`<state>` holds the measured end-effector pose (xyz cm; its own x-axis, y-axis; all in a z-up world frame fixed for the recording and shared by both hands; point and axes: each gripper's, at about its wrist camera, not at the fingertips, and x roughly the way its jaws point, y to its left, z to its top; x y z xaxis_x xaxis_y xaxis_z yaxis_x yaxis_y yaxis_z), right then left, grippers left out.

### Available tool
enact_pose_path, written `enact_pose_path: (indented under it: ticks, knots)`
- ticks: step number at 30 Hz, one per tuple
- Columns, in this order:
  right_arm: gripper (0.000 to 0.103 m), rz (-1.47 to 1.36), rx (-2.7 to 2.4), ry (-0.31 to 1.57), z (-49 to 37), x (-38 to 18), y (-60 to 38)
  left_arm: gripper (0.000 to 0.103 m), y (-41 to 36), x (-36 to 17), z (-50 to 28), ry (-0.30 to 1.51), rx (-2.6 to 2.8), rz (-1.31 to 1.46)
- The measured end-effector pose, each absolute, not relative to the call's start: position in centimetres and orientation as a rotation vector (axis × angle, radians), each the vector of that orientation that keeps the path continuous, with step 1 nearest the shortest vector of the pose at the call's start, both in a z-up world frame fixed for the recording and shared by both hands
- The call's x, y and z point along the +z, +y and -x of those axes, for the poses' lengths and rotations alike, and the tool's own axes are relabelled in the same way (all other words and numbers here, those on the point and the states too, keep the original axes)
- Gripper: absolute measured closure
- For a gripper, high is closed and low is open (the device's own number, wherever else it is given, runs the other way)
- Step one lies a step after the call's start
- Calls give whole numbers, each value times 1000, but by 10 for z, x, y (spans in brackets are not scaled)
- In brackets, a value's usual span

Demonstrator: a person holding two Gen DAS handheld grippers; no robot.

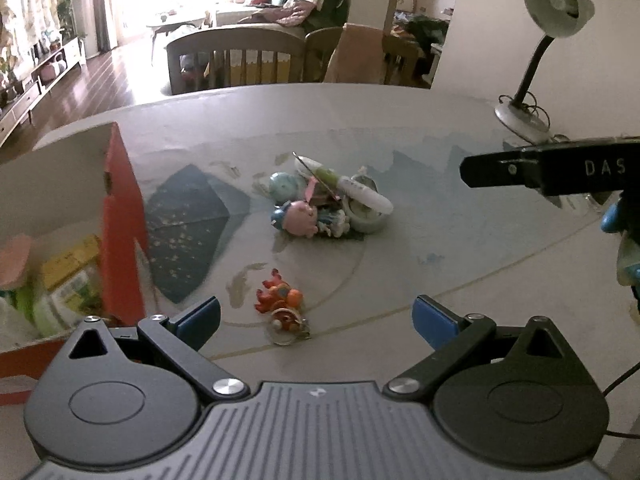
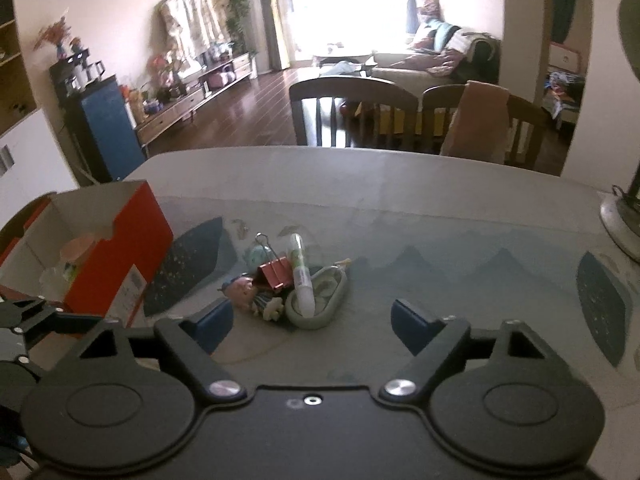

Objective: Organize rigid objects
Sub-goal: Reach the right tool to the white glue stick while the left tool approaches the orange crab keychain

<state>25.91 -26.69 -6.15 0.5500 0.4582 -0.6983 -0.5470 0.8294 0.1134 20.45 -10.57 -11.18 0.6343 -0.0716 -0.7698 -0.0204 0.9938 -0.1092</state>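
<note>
Grippers poised over a cluttered tabletop, midway through sorting small rigid items into an orange box [image 1: 120, 220]. Left gripper [image 1: 316, 320] hangs with its blue pads spread wide and nothing between them; an orange keychain toy [image 1: 280, 300] lies just ahead of its fingertips, roughly centred in the gap. Farther forward sits the remaining pile: a pig figurine [image 1: 300, 218], a white pen [image 1: 360, 190] and a grey oval case [image 1: 368, 216]. Right gripper [image 2: 312, 320] is likewise spread and empty, with that same pile just beyond its pads, a red binder clip [image 2: 276, 272] on top. The box stands to the left of both tools, already holding packets whose print is too blurred to read. By appearances, the step in hand is reaching for the next piece; the left tool would need to drop forward and down so its pads straddle the keychain toy before pinching. Only legible writing: "DAS" on the right tool's black finger, seen from the left camera.
</note>
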Motion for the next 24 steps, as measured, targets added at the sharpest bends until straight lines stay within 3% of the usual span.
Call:
enact_pose_path:
  ticks: [15, 20, 24]
  knots:
    - [32, 240, 673, 861, -312, -108, -231, 0, -106, -159, -238, 918, 117, 128]
    - [48, 286, 682, 880, -329, -125, -217, 1, -106, -169, -246, 932, 153, 128]
    - [55, 300, 700, 896, -335, -134, -210, 1, -105, -176, -249, 942, 169, 125]
